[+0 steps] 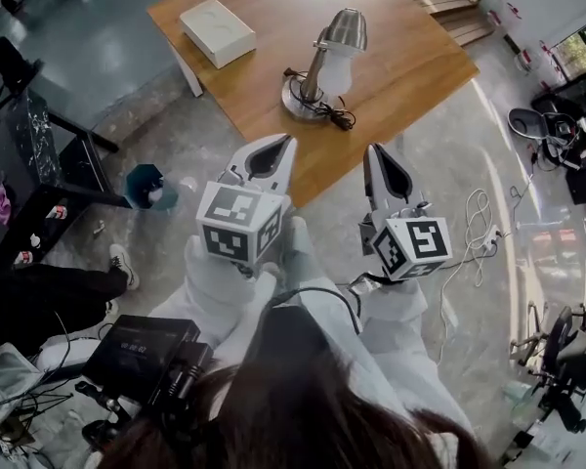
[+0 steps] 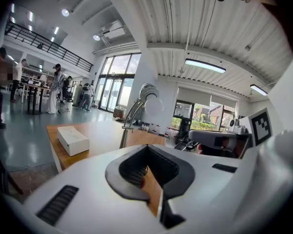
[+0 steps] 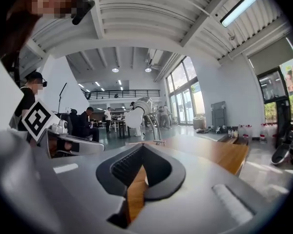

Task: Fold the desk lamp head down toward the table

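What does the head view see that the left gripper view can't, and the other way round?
Only the head view shows the round base and the black cord. Only the left gripper view shows the ceiling with its long lights. Both show the lamp, the white box and the wooden table.

We see a silver brushed-metal desk lamp (image 1: pixel 324 66) standing upright near the middle of the brown wooden table (image 1: pixel 410 57) — dome head (image 1: pixel 345 29) raised, white bulb under it, black cord (image 1: pixel 338 117) bunched at its round base.
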Demonstrator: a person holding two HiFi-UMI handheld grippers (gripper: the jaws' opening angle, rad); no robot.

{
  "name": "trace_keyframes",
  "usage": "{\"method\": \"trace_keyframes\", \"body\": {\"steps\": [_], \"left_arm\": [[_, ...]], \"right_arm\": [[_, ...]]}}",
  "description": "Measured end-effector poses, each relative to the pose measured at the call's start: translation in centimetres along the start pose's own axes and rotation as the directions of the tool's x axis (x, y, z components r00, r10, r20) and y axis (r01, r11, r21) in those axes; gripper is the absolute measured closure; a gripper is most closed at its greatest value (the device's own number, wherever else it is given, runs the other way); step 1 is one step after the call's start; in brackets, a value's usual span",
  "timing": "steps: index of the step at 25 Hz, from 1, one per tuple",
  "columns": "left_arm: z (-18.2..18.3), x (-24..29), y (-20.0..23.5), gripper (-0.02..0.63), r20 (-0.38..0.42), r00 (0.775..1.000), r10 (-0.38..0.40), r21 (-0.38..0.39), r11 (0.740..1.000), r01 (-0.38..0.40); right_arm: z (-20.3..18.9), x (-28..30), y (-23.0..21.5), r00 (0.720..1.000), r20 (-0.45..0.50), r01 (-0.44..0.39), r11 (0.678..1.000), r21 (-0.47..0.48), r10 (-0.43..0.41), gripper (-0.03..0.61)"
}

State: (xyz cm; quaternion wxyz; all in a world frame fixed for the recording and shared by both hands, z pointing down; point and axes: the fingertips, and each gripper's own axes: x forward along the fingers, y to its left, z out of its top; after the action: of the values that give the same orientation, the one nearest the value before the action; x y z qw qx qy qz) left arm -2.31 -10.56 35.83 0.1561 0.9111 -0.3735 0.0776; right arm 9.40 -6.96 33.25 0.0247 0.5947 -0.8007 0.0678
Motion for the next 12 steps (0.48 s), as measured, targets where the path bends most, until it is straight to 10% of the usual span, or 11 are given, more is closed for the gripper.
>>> {"method": "trace_keyframes", "body": {"steps": [12], "left_arm": [[2.2, 14.0, 7.4, 0.612, -0.081, 0.994, -0.072, 0.013, 0.997, 0.074]], "right_arm": [[2.2, 14.8, -7.2, 0.965, -0.049, -0.262, 0.958, -0.117, 0.258, 0.575]]}}
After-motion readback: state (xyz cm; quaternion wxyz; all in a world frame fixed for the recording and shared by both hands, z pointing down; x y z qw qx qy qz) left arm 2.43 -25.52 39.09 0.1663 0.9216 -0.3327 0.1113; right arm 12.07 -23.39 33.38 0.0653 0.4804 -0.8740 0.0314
